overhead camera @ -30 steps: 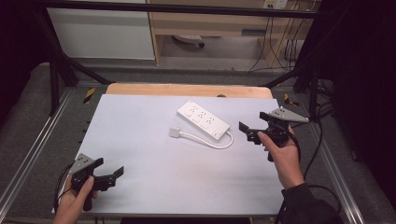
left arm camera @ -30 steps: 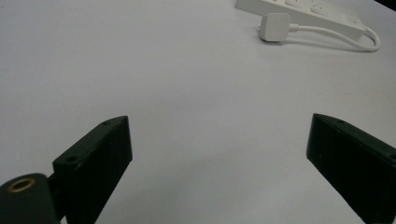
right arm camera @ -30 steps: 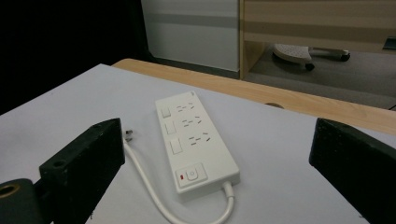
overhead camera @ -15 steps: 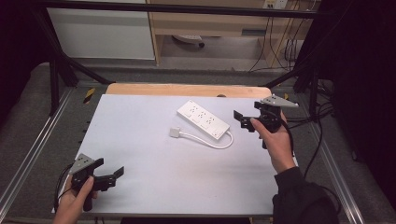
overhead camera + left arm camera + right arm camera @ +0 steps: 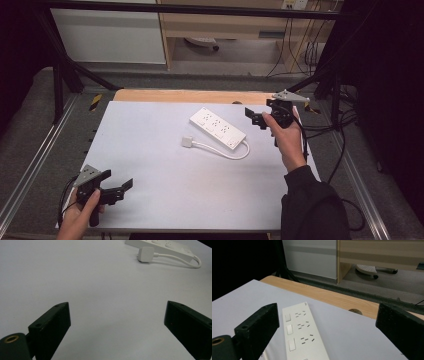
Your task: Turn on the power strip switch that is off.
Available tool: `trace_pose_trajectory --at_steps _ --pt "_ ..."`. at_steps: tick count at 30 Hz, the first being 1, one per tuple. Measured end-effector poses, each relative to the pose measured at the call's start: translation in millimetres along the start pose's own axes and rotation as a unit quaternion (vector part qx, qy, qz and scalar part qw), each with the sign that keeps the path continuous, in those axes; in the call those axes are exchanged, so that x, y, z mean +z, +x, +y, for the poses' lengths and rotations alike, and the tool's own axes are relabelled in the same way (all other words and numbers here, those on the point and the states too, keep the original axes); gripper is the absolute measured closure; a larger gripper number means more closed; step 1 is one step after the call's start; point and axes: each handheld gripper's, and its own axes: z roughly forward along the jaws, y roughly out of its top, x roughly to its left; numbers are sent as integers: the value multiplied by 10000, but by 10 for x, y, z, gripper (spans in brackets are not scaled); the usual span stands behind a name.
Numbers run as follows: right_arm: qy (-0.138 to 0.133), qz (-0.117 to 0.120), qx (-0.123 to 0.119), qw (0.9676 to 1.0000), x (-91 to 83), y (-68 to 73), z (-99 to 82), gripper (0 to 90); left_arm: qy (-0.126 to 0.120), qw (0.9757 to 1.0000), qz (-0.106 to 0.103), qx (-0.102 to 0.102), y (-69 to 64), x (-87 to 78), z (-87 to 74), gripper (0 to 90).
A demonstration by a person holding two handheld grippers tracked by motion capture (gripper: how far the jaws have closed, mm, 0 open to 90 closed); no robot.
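Note:
A white power strip [image 5: 217, 127] lies diagonally near the middle of the white table top [image 5: 150, 150], its short cord curling back to a white plug [image 5: 187, 142]. My right gripper [image 5: 254, 118] hovers open just right of the strip's far end, jaws pointing left; the strip [image 5: 302, 336] shows between its jaws with three switches and sockets. Near the front left corner my left gripper [image 5: 119, 187] is held open above bare table. From there the strip [image 5: 162, 246] and plug [image 5: 146, 253] lie far ahead.
A wooden strip [image 5: 190, 96] runs along the table's far edge, with a round hole [image 5: 354, 311] in it. Beyond stand a white cabinet [image 5: 107, 32] and a wooden shelf unit [image 5: 240, 30]. Black cables [image 5: 325, 130] trail off the right side.
My right gripper has moved left and toward the far edge, closing in on the power strip's end. The left gripper has stayed put.

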Motion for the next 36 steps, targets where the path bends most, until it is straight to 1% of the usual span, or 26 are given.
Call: trace_pose_trajectory --at_steps 1,3,5,6,7,8,9,10,11,12,14,15,17,20,22,24,25,26,27,29,30,34,36 --pt "0 0 0 10000 0 0 0 52 7 10000 2 0 0 2 -1 68" --pt "66 -5 0 10000 84 -5 22 54 18 10000 8 -10 2 9 -1 68" --pt "65 4 11 10000 107 -9 30 55 34 10000 6 -8 3 13 -3 68" --pt "53 48 102 9999 156 -17 46 63 37 10000 4 -5 3 14 -4 68" --pt "53 48 102 9999 156 -17 46 63 37 10000 7 -5 2 13 -3 68" --pt "-10 128 236 9996 203 -33 61 65 28 10000 22 -5 -1 9 -2 68" --pt "-35 125 313 9994 225 -43 70 65 14 10000 20 1 0 4 -1 68" --pt "-35 125 313 9994 225 -43 70 65 8 10000 9 -7 1 3 -1 68" --pt "-52 146 391 9991 247 -52 80 65 13 10000 13 -10 4 4 -3 68" --pt "-74 127 429 9990 292 -67 96 69 23 10000 8 -13 6 7 -4 68" --pt "-41 95 431 9990 318 -72 105 68 42 10000 7 -29 8 9 -7 68" --pt "-7 66 389 9992 345 -77 113 69 44 10000 4 -30 9 10 -7 68" --pt "45 8 390 9992 429 -87 134 69 44 10000 7 -28 9 8 -7 68" --pt "62 10 465 9989 521 -84 151 74 30 10000 2 -33 9 7 -6 68" --pt "111 -40 396 9991 583 -66 163 78 26 10000 -7 -40 7 6 -6 68" --pt "148 -31 382 9992 638 -42 172 82 25 10000 -15 -45 6 5 -5 68" --pt "148 -31 382 9992 638 -42 172 82 25 10000 -23 -39 7 6 -5 68" --pt "171 -54 324 9993 692 -9 182 92 26 10000 -16 -39 7 7 -5 68" --pt "171 -54 324 9993 692 -9 182 92 33 10000 -18 -41 8 7 -5 68" --pt "250 -81 201 9995 771 43 201 120 30 10000 -24 -39 8 6 -5 68" --pt "250 -81 201 9995 771 43 201 120 28 10000 -22 -24 8 5 -5 68" --pt "338 -63 -14 9994 882 124 250 131 15 10000 -25 -26 5 3 -3 68" --pt "360 -64 -13 9993 920 141 261 127 21 10000 -29 -24 7 5 -3 68"
